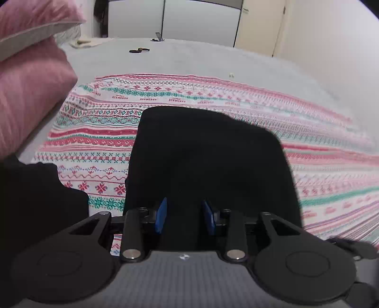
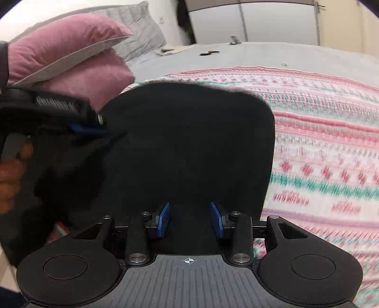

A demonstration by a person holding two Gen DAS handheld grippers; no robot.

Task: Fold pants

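Note:
Black pants (image 1: 208, 161) lie folded into a compact dark block on a patterned cloth (image 1: 99, 147); they also fill the middle of the right wrist view (image 2: 189, 147). My left gripper (image 1: 184, 216) hovers at the block's near edge, blue pads apart, nothing between them. It shows from the side in the right wrist view (image 2: 94, 129), at the block's left edge. My right gripper (image 2: 190, 219) is also at the near edge, pads apart and empty. More black fabric (image 1: 42, 196) lies to the left.
Pink pillows (image 1: 28, 78) are stacked at the left, also seen in the right wrist view (image 2: 71, 61). The grey bed (image 1: 189, 59) stretches back to white wardrobe doors (image 1: 177, 19). A small dark object (image 1: 139, 50) lies far back.

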